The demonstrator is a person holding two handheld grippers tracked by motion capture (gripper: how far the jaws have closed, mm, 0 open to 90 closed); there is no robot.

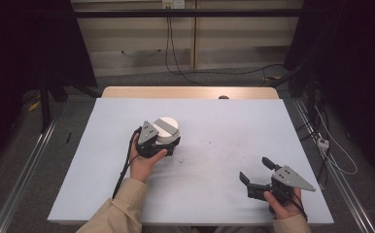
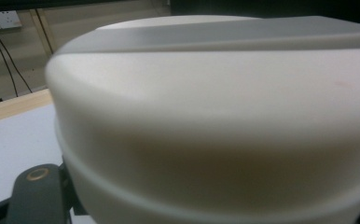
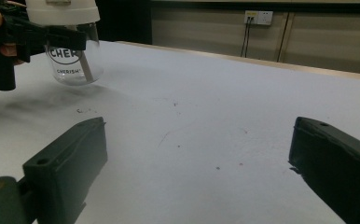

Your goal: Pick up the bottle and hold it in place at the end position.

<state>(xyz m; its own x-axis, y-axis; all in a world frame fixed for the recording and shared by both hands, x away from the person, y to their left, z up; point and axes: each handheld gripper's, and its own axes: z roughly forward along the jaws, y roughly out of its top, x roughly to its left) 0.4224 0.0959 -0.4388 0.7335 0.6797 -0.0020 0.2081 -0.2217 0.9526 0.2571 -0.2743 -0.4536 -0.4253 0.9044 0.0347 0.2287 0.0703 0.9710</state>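
Observation:
A clear glass jar with a white lid and the lettering CHERISH stands left of the table's centre. Its base is at or just above the mat; I cannot tell which. My left gripper is shut on the jar just under the lid, and its dark jaws wrap the neck. In the left gripper view the lid looms very close. My right gripper rests near the front right of the table. It is open, with nothing between its jaws, and points toward the jar.
A pale mat covers the table, with a wooden strip along the far edge. Small dark specks lie on the mat between the grippers. Cables hang from a wall socket behind the table.

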